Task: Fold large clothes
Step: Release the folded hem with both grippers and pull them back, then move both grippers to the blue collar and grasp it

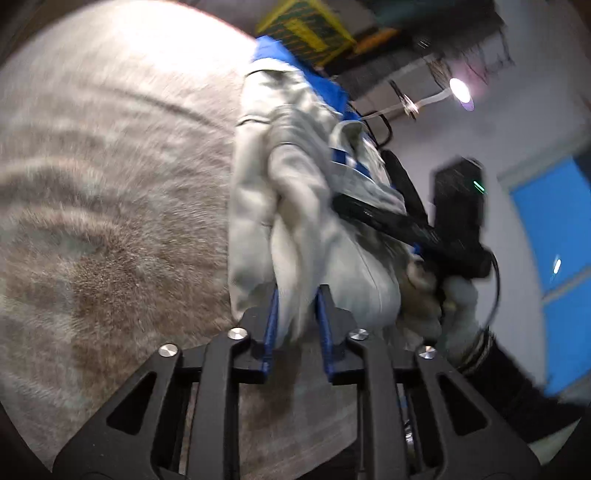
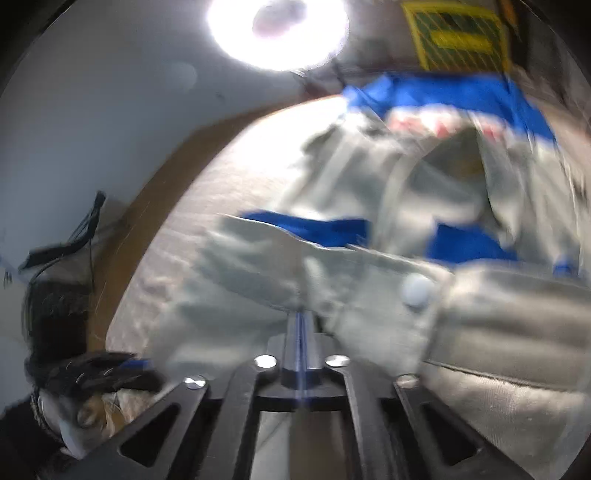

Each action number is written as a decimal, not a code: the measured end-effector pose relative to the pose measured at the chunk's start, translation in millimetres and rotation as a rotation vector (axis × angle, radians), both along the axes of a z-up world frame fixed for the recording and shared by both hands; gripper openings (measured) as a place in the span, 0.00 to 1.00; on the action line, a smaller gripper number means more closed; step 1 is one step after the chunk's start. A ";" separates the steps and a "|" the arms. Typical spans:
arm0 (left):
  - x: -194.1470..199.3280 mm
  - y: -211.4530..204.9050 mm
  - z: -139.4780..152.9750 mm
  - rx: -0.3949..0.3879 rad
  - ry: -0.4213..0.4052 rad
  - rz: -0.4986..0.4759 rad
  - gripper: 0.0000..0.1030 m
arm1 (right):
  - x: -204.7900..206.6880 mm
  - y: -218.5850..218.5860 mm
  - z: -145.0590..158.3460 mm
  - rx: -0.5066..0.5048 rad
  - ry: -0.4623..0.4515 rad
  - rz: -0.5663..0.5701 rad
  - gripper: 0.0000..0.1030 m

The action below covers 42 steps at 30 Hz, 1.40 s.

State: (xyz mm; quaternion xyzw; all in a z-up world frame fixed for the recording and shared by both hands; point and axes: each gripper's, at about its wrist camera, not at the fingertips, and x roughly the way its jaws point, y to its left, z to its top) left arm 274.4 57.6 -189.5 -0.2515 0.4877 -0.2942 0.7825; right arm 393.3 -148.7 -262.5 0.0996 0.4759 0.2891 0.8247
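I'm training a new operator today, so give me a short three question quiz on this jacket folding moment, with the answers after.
1. True or false: the left gripper has grey fabric between its fingers.
2. Which two colours make up the jacket?
3. The jacket is over: A) a fuzzy grey-brown surface, B) a metal sink, C) a glass shelf?

Key:
1. True.
2. Light grey and blue.
3. A. Note also that the right gripper shows its fingers pressed together at the jacket's edge, beside a white snap button.

Grey-brown patterned fabric surface (image 1: 110, 221), pale grey wall (image 1: 461, 140), bright round lamp (image 2: 277, 29), yellow-green crate (image 1: 306, 26), blue panel (image 1: 554, 258) at right.
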 end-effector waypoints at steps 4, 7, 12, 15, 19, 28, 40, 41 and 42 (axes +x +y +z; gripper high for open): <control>-7.7 -3.5 3.6 0.096 -0.027 0.018 0.14 | -0.7 -3.4 -3.9 0.034 -0.012 -0.011 0.00; -10.0 -9.4 2.5 0.160 -0.016 0.041 0.14 | 0.3 -5.2 -2.3 0.039 0.003 -0.012 0.00; -15.9 -13.9 8.5 0.362 -0.019 0.107 0.16 | -16.5 -16.5 18.0 0.089 -0.003 0.004 0.19; -24.2 -3.5 30.6 0.395 -0.080 0.174 0.16 | -51.1 -40.7 45.1 0.062 -0.117 0.009 0.29; -22.2 -13.9 64.5 0.353 -0.178 0.189 0.16 | -83.6 -77.7 59.2 -0.067 -0.222 -0.043 0.28; 50.6 -68.7 44.8 0.363 -0.139 0.179 0.16 | -74.4 -117.9 43.0 -0.191 -0.236 -0.150 0.25; 75.9 -62.3 42.0 0.358 -0.076 0.153 0.16 | -56.5 -135.2 22.8 -0.191 -0.131 -0.056 0.26; 80.2 -55.0 50.8 0.324 -0.091 0.174 0.16 | -59.7 -141.6 28.6 -0.179 -0.157 -0.057 0.28; 85.9 -47.3 60.4 0.294 -0.107 0.198 0.16 | -62.3 -149.5 36.0 -0.169 -0.189 -0.067 0.32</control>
